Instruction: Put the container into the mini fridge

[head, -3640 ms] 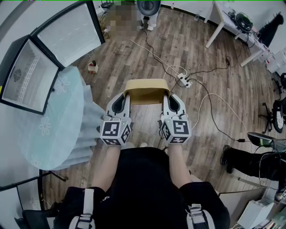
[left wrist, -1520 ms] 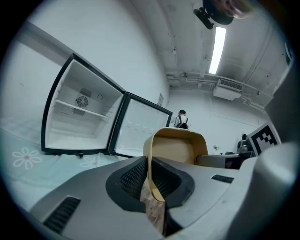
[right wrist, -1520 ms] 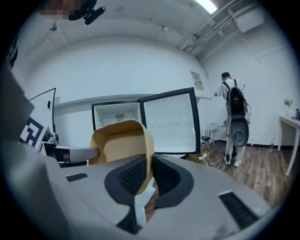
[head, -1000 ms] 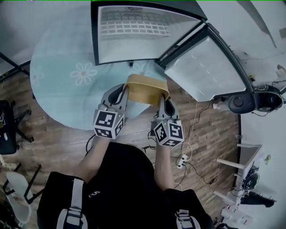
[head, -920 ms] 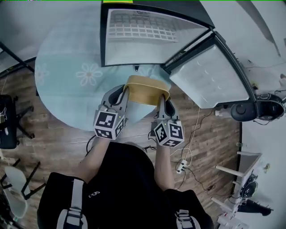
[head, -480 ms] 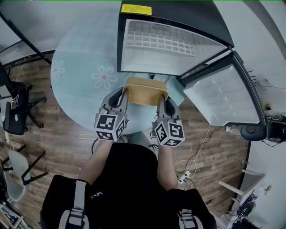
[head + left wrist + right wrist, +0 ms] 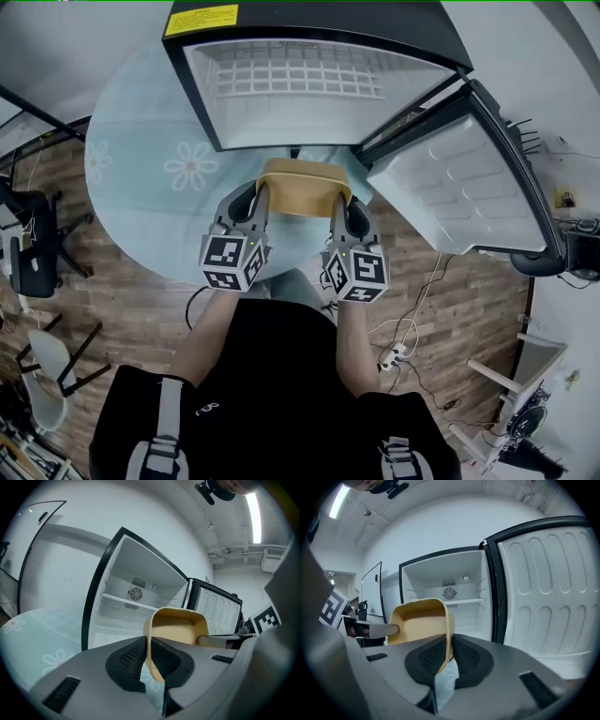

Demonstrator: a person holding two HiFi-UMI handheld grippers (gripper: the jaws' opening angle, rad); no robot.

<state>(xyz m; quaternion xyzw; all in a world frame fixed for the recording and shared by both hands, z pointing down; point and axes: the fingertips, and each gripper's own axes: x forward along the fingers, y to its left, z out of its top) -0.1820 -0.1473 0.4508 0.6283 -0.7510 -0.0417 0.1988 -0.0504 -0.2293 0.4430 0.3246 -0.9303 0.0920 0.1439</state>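
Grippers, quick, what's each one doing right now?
Left gripper: jaws shut on the left wall of the container.
Right gripper: jaws shut on the container's right wall.

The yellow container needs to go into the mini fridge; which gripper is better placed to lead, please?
Probably the left gripper, closing on the yellow container wall: it faces the mini fridge, while the right gripper sits nearer the door.

Mini fridge (image 7: 309,84) cut off at top edge, yellow label (image 7: 202,20) unreadable, table (image 7: 141,169) partly hidden beneath.
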